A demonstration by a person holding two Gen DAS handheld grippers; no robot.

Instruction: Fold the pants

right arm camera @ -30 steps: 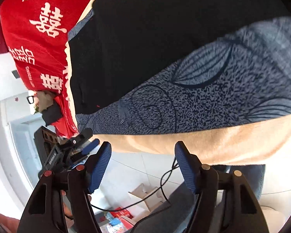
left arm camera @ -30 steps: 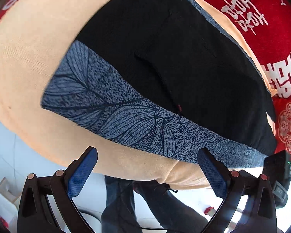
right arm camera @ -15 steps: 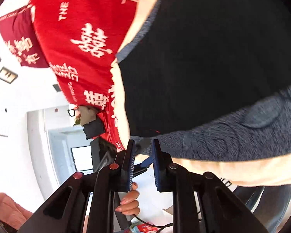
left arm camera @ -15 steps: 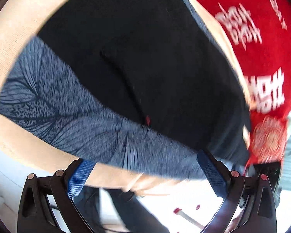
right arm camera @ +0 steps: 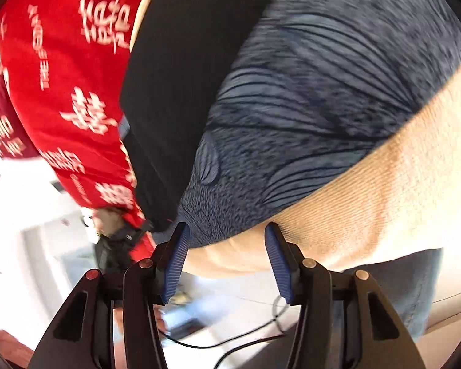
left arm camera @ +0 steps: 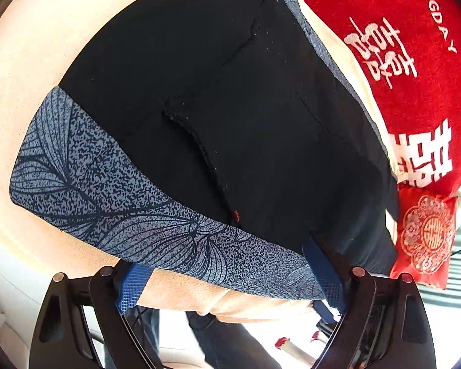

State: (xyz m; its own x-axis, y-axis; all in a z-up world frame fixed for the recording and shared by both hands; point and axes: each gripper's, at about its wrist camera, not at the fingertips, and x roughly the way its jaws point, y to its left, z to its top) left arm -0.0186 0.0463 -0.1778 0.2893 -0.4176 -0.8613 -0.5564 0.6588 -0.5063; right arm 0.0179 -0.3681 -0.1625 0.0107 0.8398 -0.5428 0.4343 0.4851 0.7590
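lying flat on a beige ribbed-weave tabletop (left arm camera: 30,46), the pants (left arm camera: 230,107) are black smooth fabric with a wide blue-grey band (left arm camera: 107,190) along the near edge, speckled and printed with dark leaf-vein lines. a stitched pocket seam runs diagonally across the black part, ending at a small red tag (left arm camera: 236,215) near the band. the band's near edge sits close to the rounded tabletop edge, with a strip of bare beige between them.

beyond the pants lies red cloth (left arm camera: 399,46) with white chinese characters and the words "bigday"; right wrist view shows "the" and more white lettering, blurred. a small red pouch (left arm camera: 427,240) with a white round ornament pattern sits at the far right corner.

left gripper (left arm camera: 230,273): jaws wide and closing, blue textured pads; its right pad overlaps the band's edge, the left pad is below the tabletop edge, nothing pinched, released. right gripper (right arm camera: 224,258): jaws opening, ridged blue pads straddling the band's corner (right arm camera: 218,215) and tabletop edge, pads not pressing cloth, released.

below the tabletop: pale floor, a black cable (right arm camera: 230,338), a person's dark jeans (left arm camera: 224,344). bare beige to the left of the pants.
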